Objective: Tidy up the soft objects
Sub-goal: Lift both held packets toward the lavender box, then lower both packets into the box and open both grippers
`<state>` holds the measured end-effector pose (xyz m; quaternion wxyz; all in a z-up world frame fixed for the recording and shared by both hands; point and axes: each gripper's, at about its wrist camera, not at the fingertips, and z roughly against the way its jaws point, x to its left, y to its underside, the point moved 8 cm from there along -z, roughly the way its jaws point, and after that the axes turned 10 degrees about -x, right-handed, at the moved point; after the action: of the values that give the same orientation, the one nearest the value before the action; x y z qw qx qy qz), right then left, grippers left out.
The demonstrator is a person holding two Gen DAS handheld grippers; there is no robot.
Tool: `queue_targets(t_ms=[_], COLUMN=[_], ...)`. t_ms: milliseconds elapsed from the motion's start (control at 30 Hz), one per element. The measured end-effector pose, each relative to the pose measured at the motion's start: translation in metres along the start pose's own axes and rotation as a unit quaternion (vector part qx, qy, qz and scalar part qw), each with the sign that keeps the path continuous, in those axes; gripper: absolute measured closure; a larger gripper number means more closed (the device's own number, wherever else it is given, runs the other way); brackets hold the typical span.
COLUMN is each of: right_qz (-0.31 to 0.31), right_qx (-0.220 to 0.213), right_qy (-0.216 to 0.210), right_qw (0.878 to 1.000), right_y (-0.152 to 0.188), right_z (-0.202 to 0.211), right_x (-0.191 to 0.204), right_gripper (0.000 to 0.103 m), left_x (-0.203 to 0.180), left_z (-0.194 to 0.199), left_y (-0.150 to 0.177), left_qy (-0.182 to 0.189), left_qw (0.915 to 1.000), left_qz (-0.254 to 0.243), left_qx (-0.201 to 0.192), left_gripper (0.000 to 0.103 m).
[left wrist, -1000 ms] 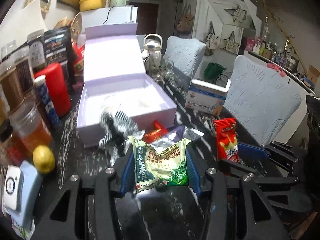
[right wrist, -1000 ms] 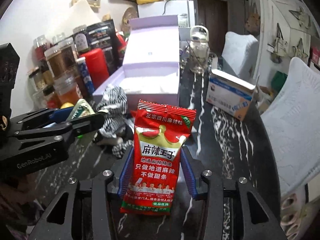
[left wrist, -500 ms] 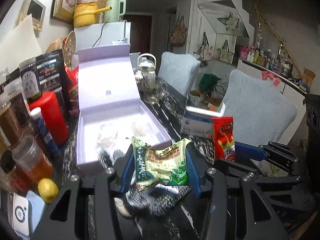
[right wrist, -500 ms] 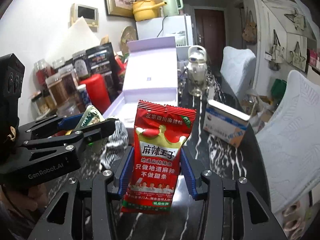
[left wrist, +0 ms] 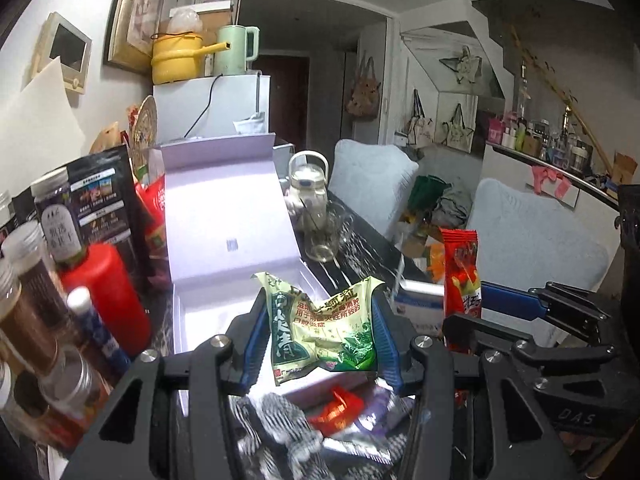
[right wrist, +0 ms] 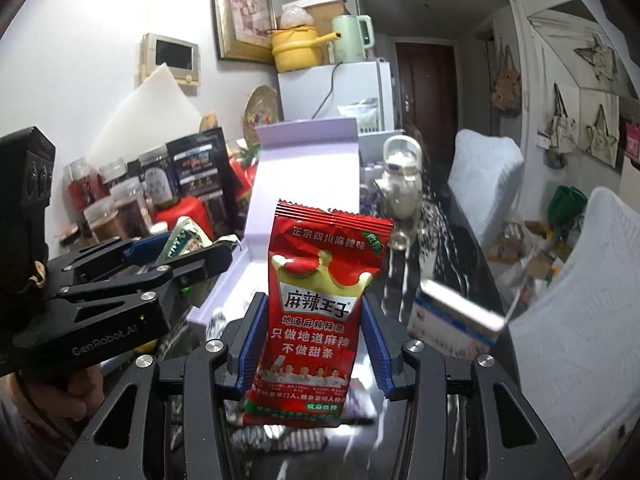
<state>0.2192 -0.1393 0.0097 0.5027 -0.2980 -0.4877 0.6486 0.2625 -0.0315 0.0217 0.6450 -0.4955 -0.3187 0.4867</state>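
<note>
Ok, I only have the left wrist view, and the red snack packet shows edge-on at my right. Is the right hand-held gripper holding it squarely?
Observer: Yes. The right hand-held gripper is shut on the red snack packet, with a pad on each side edge of its lower half. The packet is upright.
Operator: And my green packet from that side?
Observer: The green packet pokes out between the left hand-held gripper's fingers, just left of the open lilac box.
Operator: Anything under the right one?
Observer: A checkered cloth lies below the packet.
</note>
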Motion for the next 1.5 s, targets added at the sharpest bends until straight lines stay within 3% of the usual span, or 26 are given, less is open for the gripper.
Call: queue_targets(t_ms=[400, 700, 1033, 1500], right_qz=[0.022, 0.024, 0.020, 0.021], right_qx=[-0.027, -0.047, -0.034, 0.044], right_qy=[-0.003, -0.003, -0.017, -0.017], right_qw=[0.999, 0.999, 0.999, 0.999], right_y=[-0.047, -0.075, -0.079, -0.040], right_z=[-0.045, -0.083, -0.129, -0.186], right_x=[-0.005, -0.008, -0.001, -0.004], right_gripper=[0.057, 0.057, 0.057, 0.057], left_x=[0.038, 0.066, 0.107, 0.115], left_z=[-0.035, -0.061, -0.096, -0.152], left_y=[-0.045, -0.059, -0.039, 0.014], left_qy=[-0.029, -0.049, -0.078, -0.066], left_qw=[0.9987, 0.9974, 0.9967, 0.9938], left_qz=[-0.010, -0.017, 0.009, 0.010], left_qx=[-0.041, -0.050, -0.019, 0.089], left_gripper=[0.056, 0.056, 0.056, 0.056])
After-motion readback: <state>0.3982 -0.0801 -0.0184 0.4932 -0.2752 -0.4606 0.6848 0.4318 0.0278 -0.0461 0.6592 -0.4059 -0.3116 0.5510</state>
